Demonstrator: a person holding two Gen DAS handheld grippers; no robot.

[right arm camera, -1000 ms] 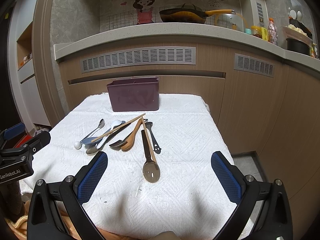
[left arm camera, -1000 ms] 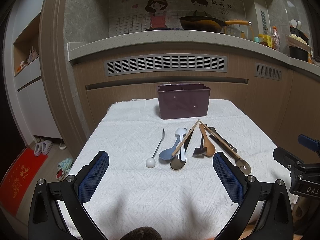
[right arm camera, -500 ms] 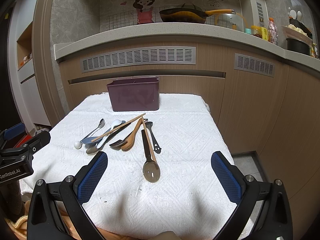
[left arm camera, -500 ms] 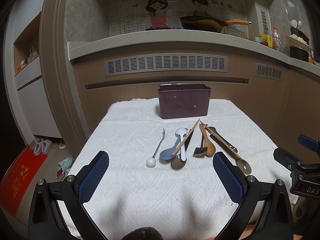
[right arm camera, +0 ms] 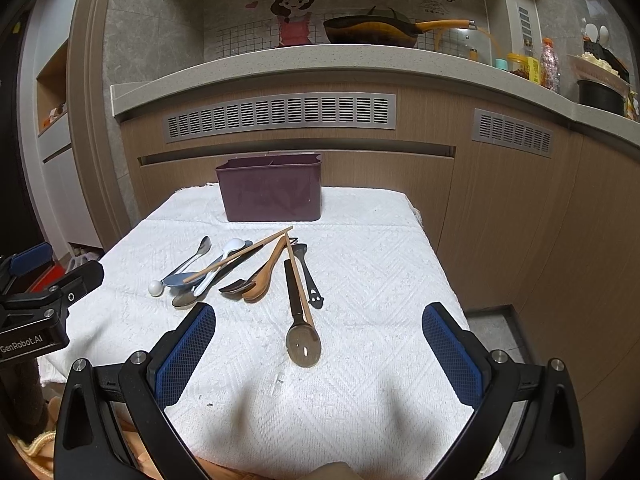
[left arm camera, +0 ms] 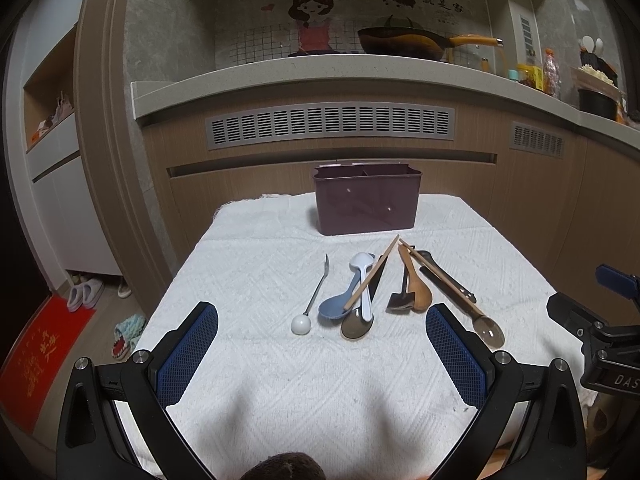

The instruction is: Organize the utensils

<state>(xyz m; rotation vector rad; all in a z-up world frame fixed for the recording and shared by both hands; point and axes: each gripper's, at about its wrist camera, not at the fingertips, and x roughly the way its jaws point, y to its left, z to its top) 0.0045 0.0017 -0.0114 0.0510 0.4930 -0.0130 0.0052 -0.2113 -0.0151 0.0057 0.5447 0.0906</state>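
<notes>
A dark purple utensil holder (left arm camera: 367,199) stands at the far end of the white cloth-covered table (left arm camera: 256,264); it also shows in the right wrist view (right arm camera: 270,196). Several utensils lie in a loose pile before it: a metal spoon with a white ball end (left arm camera: 314,298), a blue spoon (left arm camera: 340,302), a white spoon (left arm camera: 362,280), chopsticks (left arm camera: 374,276), a wooden spoon (left arm camera: 418,290) and a dark slotted spoon (right arm camera: 300,320). My left gripper (left arm camera: 322,354) is open and empty, short of the pile. My right gripper (right arm camera: 318,354) is open and empty, near the slotted spoon's bowl.
A wooden cabinet front with vent grilles (left arm camera: 330,126) rises behind the table under a counter holding a wok (left arm camera: 404,42). Floor with slippers (left arm camera: 86,292) and a red mat lies left. The table's right edge (right arm camera: 438,264) drops to the floor.
</notes>
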